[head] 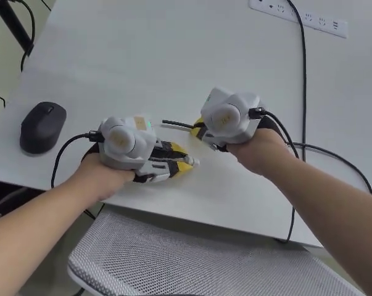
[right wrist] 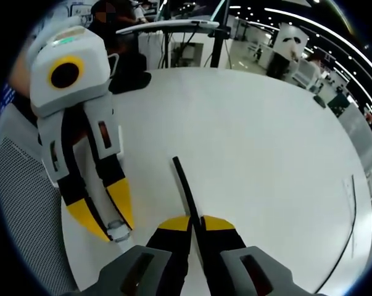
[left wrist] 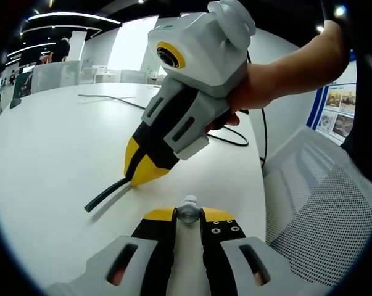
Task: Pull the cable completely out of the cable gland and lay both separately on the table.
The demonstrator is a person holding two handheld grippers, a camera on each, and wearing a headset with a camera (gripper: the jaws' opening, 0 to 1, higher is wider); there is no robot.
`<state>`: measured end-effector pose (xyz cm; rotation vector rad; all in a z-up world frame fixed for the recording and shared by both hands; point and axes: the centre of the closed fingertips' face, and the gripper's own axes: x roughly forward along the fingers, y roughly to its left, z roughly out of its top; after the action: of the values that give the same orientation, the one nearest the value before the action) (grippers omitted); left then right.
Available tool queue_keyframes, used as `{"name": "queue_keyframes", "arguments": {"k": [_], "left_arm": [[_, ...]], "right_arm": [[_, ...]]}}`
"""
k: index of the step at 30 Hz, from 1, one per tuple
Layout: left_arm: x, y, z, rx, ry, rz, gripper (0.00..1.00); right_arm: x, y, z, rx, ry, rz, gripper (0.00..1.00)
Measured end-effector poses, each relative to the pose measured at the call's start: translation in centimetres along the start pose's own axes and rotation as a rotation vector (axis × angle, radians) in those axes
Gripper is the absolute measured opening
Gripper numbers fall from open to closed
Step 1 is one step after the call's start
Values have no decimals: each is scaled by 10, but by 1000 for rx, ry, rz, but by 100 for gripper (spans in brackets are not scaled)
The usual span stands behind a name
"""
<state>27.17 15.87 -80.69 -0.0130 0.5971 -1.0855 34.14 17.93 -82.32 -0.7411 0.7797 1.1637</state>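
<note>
My left gripper (head: pixel 187 162) lies low near the table's front edge. It is shut on a small grey cable gland (left wrist: pixel 187 208), which sits between its yellow tips (left wrist: pixel 158 214). My right gripper (head: pixel 199 129) is a little further back. It is shut on a short black cable (head: pixel 176 124), whose free end points left over the white table (head: pixel 142 49). In the right gripper view the cable (right wrist: pixel 182 179) runs straight out from between my jaws, and the left gripper (right wrist: pixel 108 229) holds the gland (right wrist: pixel 116 232) beside it. The cable (left wrist: pixel 105 197) and the gland are apart.
A black mouse (head: pixel 42 126) rests at the table's left. A white power strip (head: pixel 297 15) lies at the far edge, and black cords (head: pixel 304 74) run down the right side. A mesh chair seat (head: pixel 173 259) stands just below the front edge.
</note>
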Motion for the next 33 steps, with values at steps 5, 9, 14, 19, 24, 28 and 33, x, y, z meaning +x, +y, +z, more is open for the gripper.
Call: {"name": "queue_keyframes", "arguments": {"k": [5, 9, 14, 19, 24, 28, 33], "left_arm": [[0, 1, -1, 5, 6, 8, 16], [0, 0, -3, 18, 20, 8, 16], [-1, 2, -4, 29, 26, 17, 16], [-2, 3, -6, 29, 32, 19, 16], [-2, 3, -4, 24, 27, 21, 16], [-3, 2, -1, 14, 18, 17, 17], [-3, 2, -1, 19, 26, 24, 19]], "right_arm": [[1, -1, 0, 7, -2, 2, 2], [1, 0, 0, 3, 3, 2, 2], [2, -1, 0, 6, 3, 2, 3], [1, -2, 0, 2, 9, -6, 5], [0, -4, 0, 6, 8, -17, 8], [-4, -6, 4, 21, -20, -21, 11], [-13, -7, 9, 26, -43, -31, 14]]}}
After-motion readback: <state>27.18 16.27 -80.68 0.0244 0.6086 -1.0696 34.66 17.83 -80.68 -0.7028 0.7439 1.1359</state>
